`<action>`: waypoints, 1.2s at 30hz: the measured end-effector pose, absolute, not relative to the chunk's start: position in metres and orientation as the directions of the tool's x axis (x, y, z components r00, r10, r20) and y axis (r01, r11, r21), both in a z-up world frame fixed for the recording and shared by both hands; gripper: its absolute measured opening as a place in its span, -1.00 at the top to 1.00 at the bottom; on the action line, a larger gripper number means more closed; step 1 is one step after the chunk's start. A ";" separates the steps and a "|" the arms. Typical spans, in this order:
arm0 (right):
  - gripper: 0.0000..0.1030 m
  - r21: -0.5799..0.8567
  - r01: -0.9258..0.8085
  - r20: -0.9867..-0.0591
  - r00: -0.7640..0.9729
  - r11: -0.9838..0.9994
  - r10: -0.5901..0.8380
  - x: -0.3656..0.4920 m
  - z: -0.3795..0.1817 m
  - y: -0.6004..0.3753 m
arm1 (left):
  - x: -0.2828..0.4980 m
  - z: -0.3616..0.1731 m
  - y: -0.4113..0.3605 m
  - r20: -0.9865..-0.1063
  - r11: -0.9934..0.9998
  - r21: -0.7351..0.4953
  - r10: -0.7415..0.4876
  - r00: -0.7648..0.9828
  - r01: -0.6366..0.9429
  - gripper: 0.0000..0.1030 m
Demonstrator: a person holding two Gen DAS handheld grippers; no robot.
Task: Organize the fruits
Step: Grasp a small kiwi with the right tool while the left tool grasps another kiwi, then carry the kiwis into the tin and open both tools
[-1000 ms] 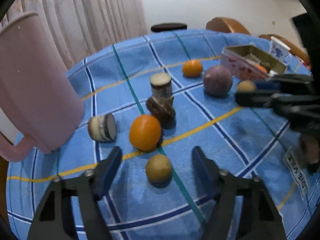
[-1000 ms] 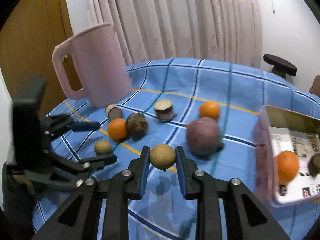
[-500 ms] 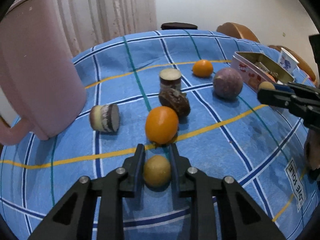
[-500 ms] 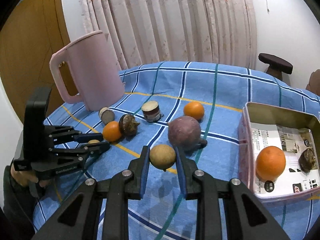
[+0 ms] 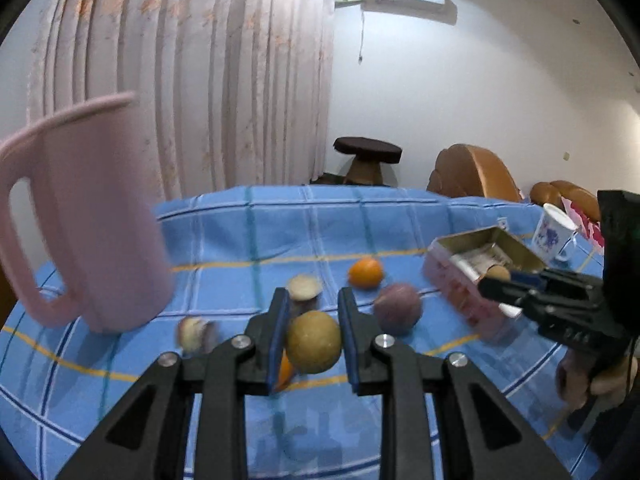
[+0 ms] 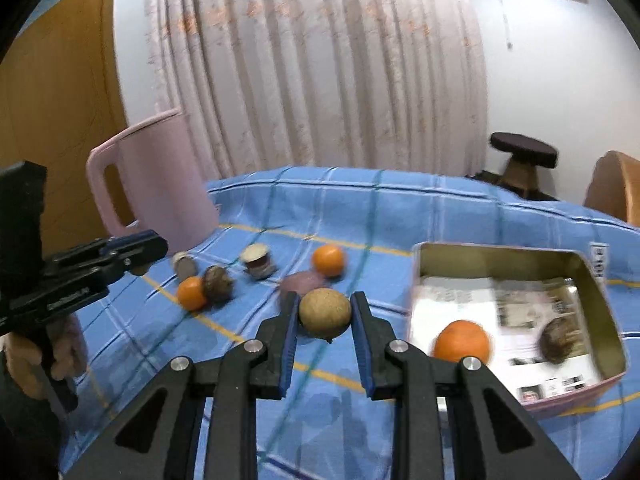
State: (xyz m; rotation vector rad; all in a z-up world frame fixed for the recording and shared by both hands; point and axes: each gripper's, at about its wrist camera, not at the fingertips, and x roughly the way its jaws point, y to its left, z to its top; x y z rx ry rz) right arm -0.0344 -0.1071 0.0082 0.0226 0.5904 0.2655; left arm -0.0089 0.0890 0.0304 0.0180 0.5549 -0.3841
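Table (image 6: 400, 208): covered by a blue checked cloth, with loose fruit scattered at its middle.
Jug (image 6: 160, 184): pink, stood upright at the far left of the cloth.
Tin (image 6: 500, 252): open, set ahead and to the right of the right tongs; an orange (image 6: 462, 340) and a dark fruit (image 6: 560, 340) are already held inside.
Right tongs (image 6: 325, 314): clamped on a round tan fruit (image 6: 325, 313), raised off the cloth; judged the nearer pair to the tin.
Left tongs (image 5: 312, 340): clamped on a second tan fruit (image 5: 313, 341), lifted above the cloth, the tin lying well off to their right.
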 end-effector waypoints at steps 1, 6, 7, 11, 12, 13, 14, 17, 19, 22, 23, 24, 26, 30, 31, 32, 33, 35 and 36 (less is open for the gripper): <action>0.47 0.089 -0.222 -0.542 0.807 0.971 0.234 -0.034 0.010 -0.114 | -0.007 0.033 0.079 -0.512 0.927 -0.086 -0.356 0.782 0.366 0.49; 0.47 0.089 -0.137 -0.526 0.834 0.987 0.163 -0.030 0.016 -0.153 | -0.001 0.037 0.029 -0.500 0.914 -0.101 -0.388 0.774 0.393 0.49; 0.47 0.083 -0.115 -0.523 0.840 0.990 0.141 -0.029 0.017 -0.162 | 0.000 0.037 0.021 -0.501 0.912 -0.106 -0.394 0.771 0.397 0.49; 0.47 0.066 -0.037 -0.512 0.856 0.997 0.066 -0.026 0.021 -0.196 | 0.008 0.035 -0.017 -0.516 0.900 -0.118 -0.417 0.748 0.420 0.49; 0.47 0.061 -0.016 -0.510 0.859 0.998 0.045 -0.026 0.022 -0.205 | 0.009 0.034 -0.025 -0.522 0.898 -0.118 -0.420 0.743 0.424 0.49; 0.47 0.065 0.005 -0.509 0.860 0.998 0.029 -0.025 0.022 -0.215 | 0.011 0.032 -0.036 -0.532 0.893 -0.117 -0.426 0.732 0.435 0.49; 0.47 0.074 0.026 -0.510 0.860 0.997 0.015 -0.025 0.023 -0.227 | 0.011 0.031 -0.042 -0.536 0.891 -0.115 -0.429 0.727 0.440 0.49; 0.47 0.083 0.070 -0.510 0.860 0.994 -0.018 -0.023 0.023 -0.251 | 0.013 0.028 -0.066 -0.543 0.881 -0.103 -0.439 0.715 0.463 0.49; 0.47 0.081 0.098 -0.516 0.856 0.992 -0.042 -0.022 0.020 -0.265 | 0.016 0.028 -0.082 -0.547 0.874 -0.103 -0.449 0.707 0.475 0.49; 0.47 0.094 0.121 -0.543 0.838 0.988 -0.051 -0.014 0.013 -0.276 | 0.022 0.025 -0.106 -0.556 0.870 -0.093 -0.448 0.700 0.483 0.49; 0.47 0.085 0.125 -0.548 0.834 0.988 -0.059 -0.012 0.012 -0.277 | 0.025 0.024 -0.117 -0.561 0.868 -0.093 -0.451 0.694 0.488 0.49; 0.47 0.069 0.132 -0.554 0.829 0.989 -0.072 -0.010 0.010 -0.277 | 0.027 0.022 -0.123 -0.565 0.866 -0.091 -0.451 0.691 0.491 0.49; 0.47 0.065 0.139 -0.568 0.820 0.988 -0.078 -0.004 0.005 -0.279 | 0.031 0.019 -0.135 -0.574 0.868 -0.081 -0.442 0.689 0.490 0.49; 0.47 0.069 0.150 -0.587 0.805 0.986 -0.081 0.002 -0.002 -0.282 | 0.035 0.011 -0.153 -0.597 0.872 -0.072 -0.426 0.680 0.484 0.49; 0.47 0.070 0.151 -0.588 0.804 0.986 -0.081 0.002 -0.002 -0.282 | 0.035 0.010 -0.154 -0.599 0.874 -0.063 -0.419 0.682 0.482 0.49; 0.46 0.076 0.149 -0.591 0.803 0.986 -0.076 0.003 -0.003 -0.282 | 0.034 0.008 -0.156 -0.601 0.876 -0.045 -0.408 0.687 0.480 0.49; 0.46 0.085 0.142 -0.596 0.800 0.986 -0.064 0.004 -0.004 -0.282 | 0.035 0.007 -0.156 -0.603 0.878 -0.037 -0.401 0.690 0.478 0.49; 0.46 0.085 0.139 -0.603 0.796 0.987 -0.061 0.006 -0.007 -0.280 | 0.037 0.004 -0.155 -0.612 0.882 -0.039 -0.393 0.687 0.470 0.49; 0.46 0.083 0.137 -0.607 0.793 0.987 -0.059 0.007 -0.008 -0.279 | 0.038 0.003 -0.154 -0.617 0.883 -0.050 -0.395 0.681 0.466 0.49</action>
